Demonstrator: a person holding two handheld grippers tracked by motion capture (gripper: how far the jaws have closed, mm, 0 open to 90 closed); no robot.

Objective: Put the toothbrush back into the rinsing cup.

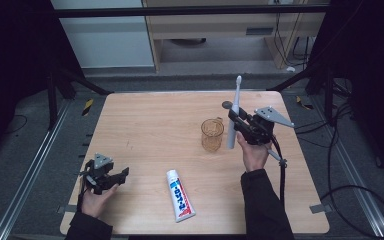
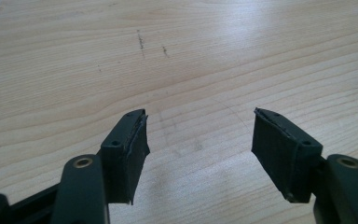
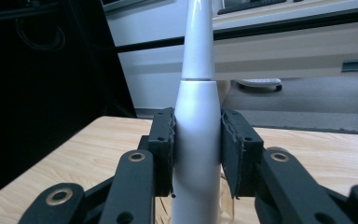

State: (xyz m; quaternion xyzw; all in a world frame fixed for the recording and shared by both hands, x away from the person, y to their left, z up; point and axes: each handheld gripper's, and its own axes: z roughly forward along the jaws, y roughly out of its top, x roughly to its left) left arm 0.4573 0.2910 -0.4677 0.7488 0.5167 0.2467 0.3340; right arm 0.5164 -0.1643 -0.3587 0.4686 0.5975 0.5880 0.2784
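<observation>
Toothbrush [image 3: 196, 140] upright between right jaws

Glossy white plastic toothbrush [image 3: 196, 140]; matt pale wooden table [image 2: 214, 56].

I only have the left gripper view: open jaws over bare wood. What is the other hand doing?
Observer: The right gripper is shut on a white electric toothbrush, held upright.
Operator: Near anything?
Observer: Its lower end hangs beside an amber glass cup.
Operator: Anything by my gripper?
Observer: A toothpaste tube lies flat on the table, to the right of the left gripper.
</observation>
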